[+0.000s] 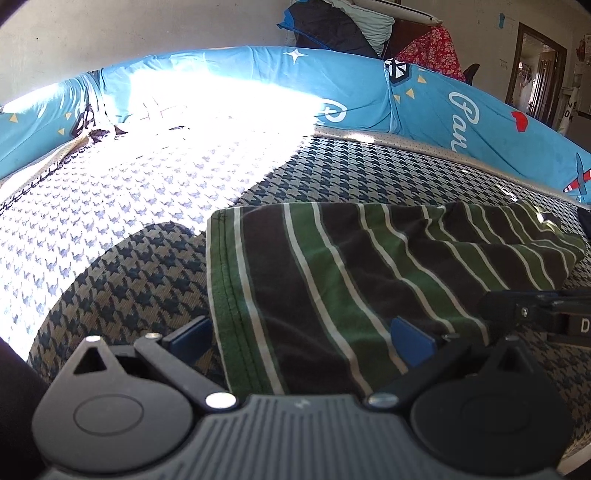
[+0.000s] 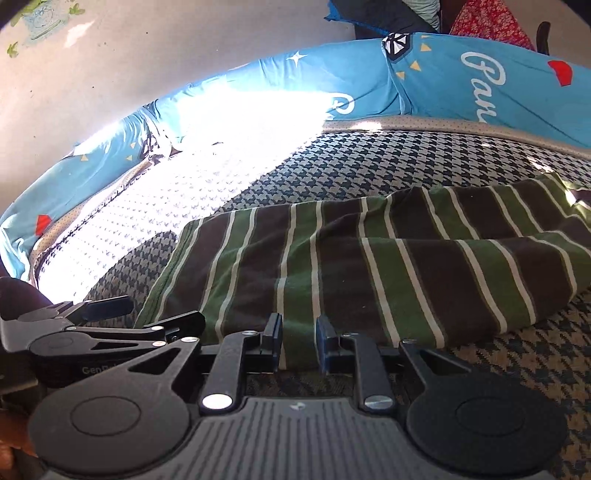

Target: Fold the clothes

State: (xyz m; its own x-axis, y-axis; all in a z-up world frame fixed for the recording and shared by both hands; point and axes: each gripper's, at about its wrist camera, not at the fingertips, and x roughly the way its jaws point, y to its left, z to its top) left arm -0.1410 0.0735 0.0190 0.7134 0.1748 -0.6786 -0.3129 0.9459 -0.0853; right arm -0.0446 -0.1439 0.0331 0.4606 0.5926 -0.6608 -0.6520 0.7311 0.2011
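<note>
Striped knit garment (image 1: 369,273), brown and green bands divided by thin white lines, lies folded on a houndstooth-patterned bed cover (image 1: 147,258) in dark blue and tan; its stitched hem edge faces left in the left wrist view, and a second layer lies doubled over the far right portion. Left gripper (image 1: 301,338), black linkage with blue finger pads, sits low at the garment's near edge with its fingers spread wide: the left finger (image 1: 192,334) rests over the bed cover just beside the hem, the right finger (image 1: 412,341) over the striped cloth, and nothing is clamped between them. Right gripper (image 2: 297,345), same make, sits at the near edge of the garment further right, its fingers drawn close together with a narrow gap; a strip of green cloth lies in that gap, but whether the pads pinch it cannot be told. The left gripper's black frame shows at the lower left of the right wrist view. Strong sunlight (image 1: 207,110) washes out the far left of the bed. Bright blue printed cloth (image 1: 461,114) with white script, stars and triangles runs along the bed's far side, before a pale wall (image 1: 129,33).
</note>
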